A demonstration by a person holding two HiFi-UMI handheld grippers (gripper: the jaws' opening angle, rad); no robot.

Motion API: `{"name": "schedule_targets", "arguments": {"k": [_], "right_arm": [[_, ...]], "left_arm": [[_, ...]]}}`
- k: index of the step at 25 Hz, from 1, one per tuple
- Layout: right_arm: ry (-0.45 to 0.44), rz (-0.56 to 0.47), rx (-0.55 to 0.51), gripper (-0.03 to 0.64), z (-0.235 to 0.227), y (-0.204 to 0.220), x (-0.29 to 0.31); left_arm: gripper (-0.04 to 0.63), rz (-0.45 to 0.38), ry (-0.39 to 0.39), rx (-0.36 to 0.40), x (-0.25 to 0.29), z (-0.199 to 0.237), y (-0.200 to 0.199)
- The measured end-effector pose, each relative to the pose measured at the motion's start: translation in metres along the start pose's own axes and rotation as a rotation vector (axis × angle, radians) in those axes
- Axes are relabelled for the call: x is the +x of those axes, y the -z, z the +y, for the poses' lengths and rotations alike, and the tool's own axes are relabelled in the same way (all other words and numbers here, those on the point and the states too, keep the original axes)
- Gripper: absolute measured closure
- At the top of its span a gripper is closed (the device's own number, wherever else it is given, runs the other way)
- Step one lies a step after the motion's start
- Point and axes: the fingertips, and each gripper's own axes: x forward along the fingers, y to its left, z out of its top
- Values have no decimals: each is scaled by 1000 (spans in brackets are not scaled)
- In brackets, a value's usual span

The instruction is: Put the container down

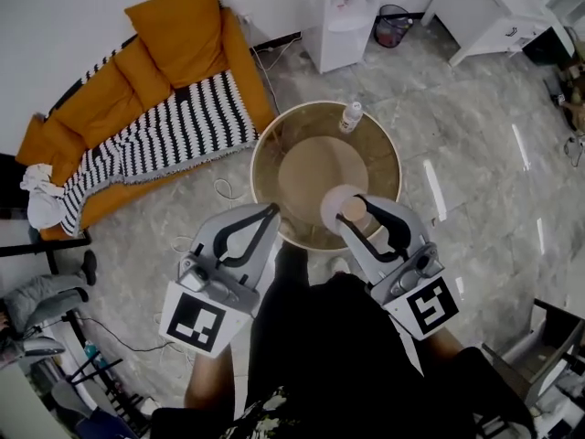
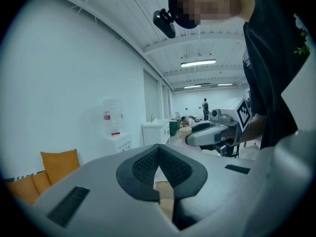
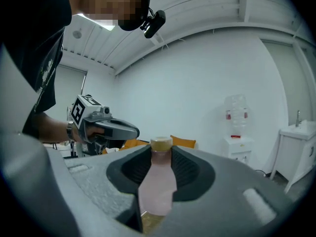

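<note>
The right gripper (image 3: 160, 154) clamps the pink bottle (image 3: 157, 184) high up, just under its tan cap. The bottle stands upright, its long axis vertical and its body hanging below the fingers. It is over the near part of the round table (image 1: 315, 167), so the set-down likely lies straight beneath the fingers. The left gripper (image 2: 159, 157) — jaws together on nothing — sits off to the side.

no text can be read anywhere; the red label (image 3: 230, 115) on the water dispenser (image 3: 237, 149) is too small.
</note>
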Motion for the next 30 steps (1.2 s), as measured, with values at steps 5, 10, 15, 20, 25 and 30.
{"name": "schedule_targets", "arguments": {"k": [5, 10, 15, 20, 25, 30], "right_arm": [[95, 57, 27, 499, -17, 26, 38], [194, 87, 65, 499, -42, 53, 70], [268, 110, 103, 499, -60, 95, 83], [317, 134, 105, 499, -93, 143, 81], [321, 201, 147, 499, -121, 197, 66], [320, 235, 187, 499, -137, 244, 66]], "left_arm": [[592, 17, 84, 20, 21, 35, 27], [592, 20, 195, 51, 57, 62, 57], [592, 50, 238, 50, 94, 74, 95], [592, 61, 259, -4, 137, 66, 130], [592, 94, 254, -59, 175, 46, 158], [592, 141, 221, -106, 198, 44, 196]]}}
